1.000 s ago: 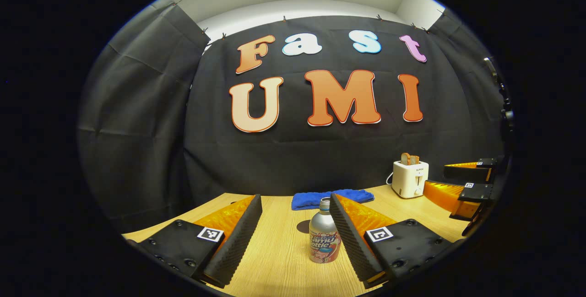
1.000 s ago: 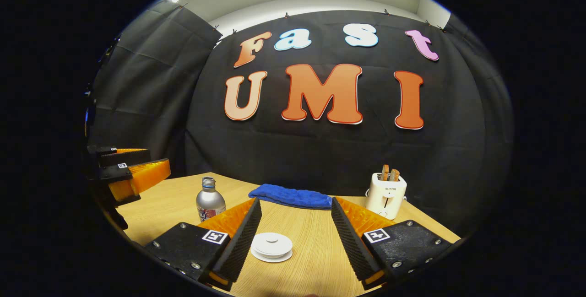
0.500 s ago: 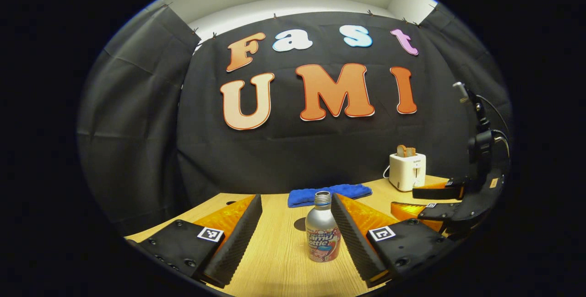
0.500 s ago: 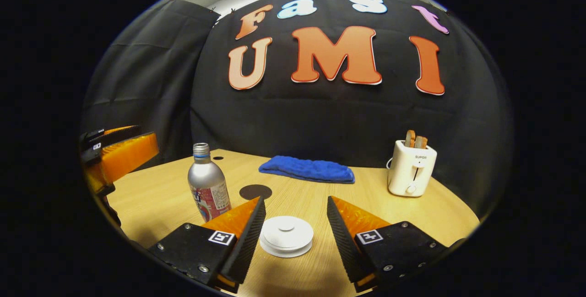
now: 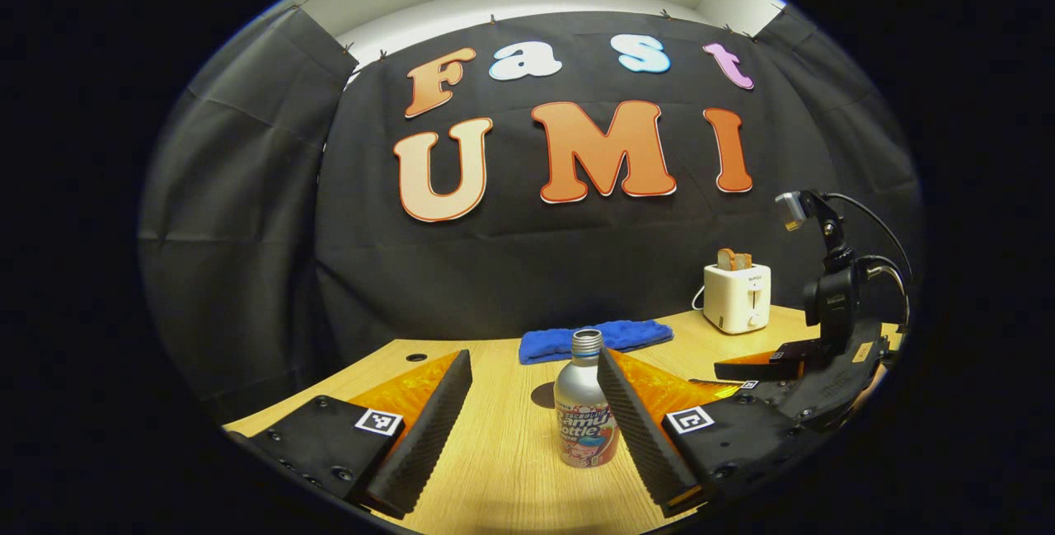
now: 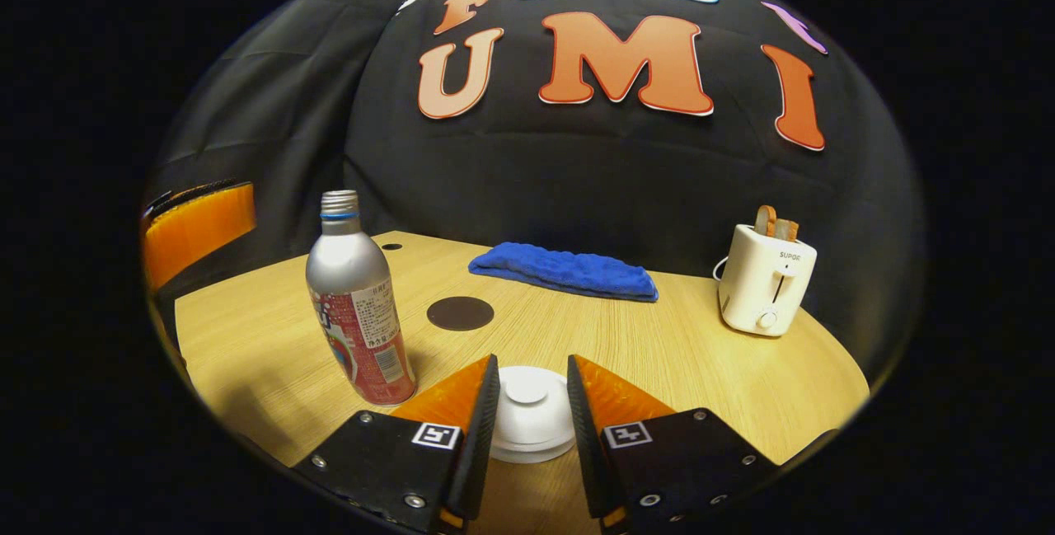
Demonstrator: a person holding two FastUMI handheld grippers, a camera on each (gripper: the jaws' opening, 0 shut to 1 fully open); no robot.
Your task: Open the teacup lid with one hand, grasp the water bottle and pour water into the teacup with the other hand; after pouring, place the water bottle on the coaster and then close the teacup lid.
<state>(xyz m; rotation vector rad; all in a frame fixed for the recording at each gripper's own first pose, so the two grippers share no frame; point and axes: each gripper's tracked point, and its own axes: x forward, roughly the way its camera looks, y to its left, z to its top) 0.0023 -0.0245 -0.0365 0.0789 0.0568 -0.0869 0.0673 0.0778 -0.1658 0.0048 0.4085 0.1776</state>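
Wooden table [image 6: 676, 354], seen in right gripper view. Blue towel [image 6: 565, 269] at 12 o'clock, lying flat by the wall. White toaster [image 6: 765, 288] at 2 o'clock, upright. Water bottle [image 6: 356, 304] at 9 o'clock, standing, uncapped; in left gripper view standing between left gripper [image 5: 534, 420] fingers, spread wide, right finger just beside it. Right gripper [image 6: 532, 428] fingers narrowed around lid knob of teacup lid [image 6: 532, 415] at 6 o'clock; contact not discernible. Dark coaster [image 6: 460, 313] near centre, bare.
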